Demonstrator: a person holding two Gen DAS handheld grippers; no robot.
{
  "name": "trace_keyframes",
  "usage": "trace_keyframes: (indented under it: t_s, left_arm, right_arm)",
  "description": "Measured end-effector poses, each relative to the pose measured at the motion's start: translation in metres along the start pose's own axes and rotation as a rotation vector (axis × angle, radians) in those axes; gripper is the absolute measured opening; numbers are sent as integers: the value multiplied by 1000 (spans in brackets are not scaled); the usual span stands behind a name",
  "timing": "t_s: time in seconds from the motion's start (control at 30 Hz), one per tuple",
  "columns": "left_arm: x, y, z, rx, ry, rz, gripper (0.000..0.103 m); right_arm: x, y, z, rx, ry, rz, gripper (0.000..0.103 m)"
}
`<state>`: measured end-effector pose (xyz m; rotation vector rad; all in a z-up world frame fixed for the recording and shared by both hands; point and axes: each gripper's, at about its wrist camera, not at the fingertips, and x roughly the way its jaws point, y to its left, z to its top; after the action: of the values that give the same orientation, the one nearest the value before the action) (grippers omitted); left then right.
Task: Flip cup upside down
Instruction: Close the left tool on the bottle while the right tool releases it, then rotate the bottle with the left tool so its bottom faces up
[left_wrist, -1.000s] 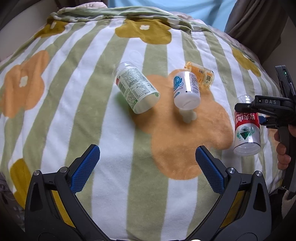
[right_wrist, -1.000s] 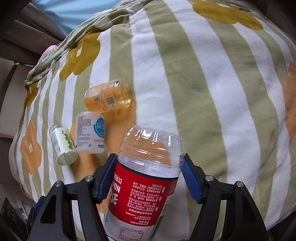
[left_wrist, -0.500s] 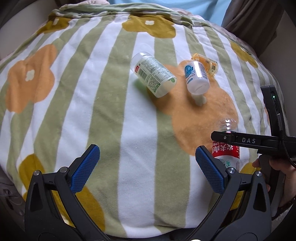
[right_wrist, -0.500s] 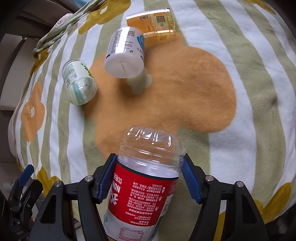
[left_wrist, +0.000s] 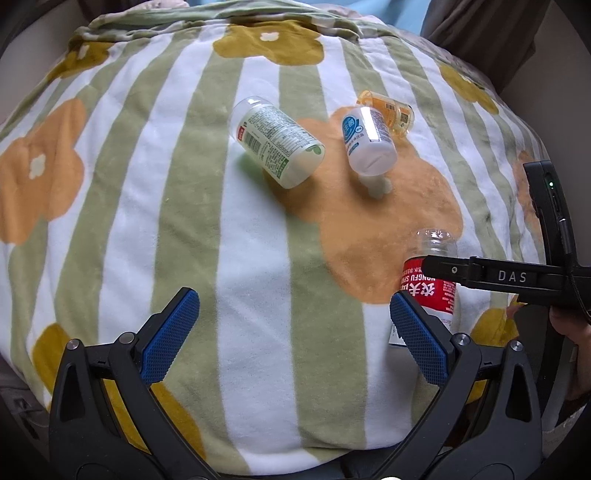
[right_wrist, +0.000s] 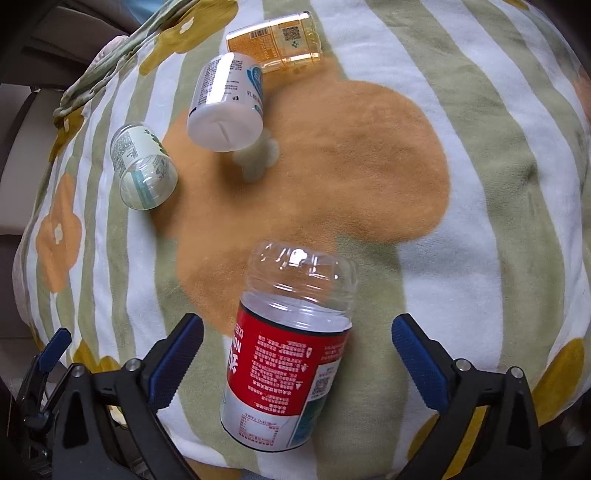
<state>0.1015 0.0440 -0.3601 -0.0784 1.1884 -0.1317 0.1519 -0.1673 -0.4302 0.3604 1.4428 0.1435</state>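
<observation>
The cup (right_wrist: 291, 347) is a clear cut-off bottle with a red label. It stands on the striped blanket (right_wrist: 480, 206) with its ribbed closed end up, leaning a little. My right gripper (right_wrist: 297, 321) is open, its blue pads on either side of the cup and apart from it. In the left wrist view the same cup (left_wrist: 430, 291) sits at the right, crossed by the right gripper's black finger (left_wrist: 509, 275) and partly hidden behind my left gripper's pad. My left gripper (left_wrist: 291, 325) hangs open over the blanket with nothing between its fingers.
Further back lie three more cups: a green-labelled one (left_wrist: 275, 142), a white one with a blue label (left_wrist: 367, 142), and an orange one (left_wrist: 388, 112). A hand (left_wrist: 569, 325) holds the right gripper. The blanket falls away at the near edge.
My right gripper has opened and let go of the red-labelled cup, which now rests on the blanket. Before that it carried the cup down toward the near edge.
</observation>
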Motion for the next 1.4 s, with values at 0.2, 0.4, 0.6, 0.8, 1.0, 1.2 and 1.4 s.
trace_keyframes:
  t_s: [0.2, 0.4, 0.6, 0.8, 1.0, 1.2, 1.4]
  left_arm:
    - [-4, -34, 22, 89, 28, -52, 103]
    - [21, -91, 50, 193, 150, -140, 103]
    - [71, -141, 58, 241, 310, -194, 103]
    - [117, -159, 54, 236, 451, -166, 103]
    - [145, -162, 48, 198, 525, -159, 92]
    - [160, -162, 39, 210, 568, -121, 74]
    - [164, -159, 33, 216, 567, -125, 61]
  right_arm:
    - [-41, -40, -5, 80, -24, 24, 102]
    - [-84, -78, -15, 102, -37, -14, 102]
    - [-104, -116, -28, 128, -23, -43, 102]
    - [-108, -150, -39, 186, -11, -20, 102]
    - [-107, -169, -49, 224, -6, 26, 102]
    - [-101, -175, -55, 227, 19, 44, 102]
    - [-99, -168, -53, 193, 19, 62, 102]
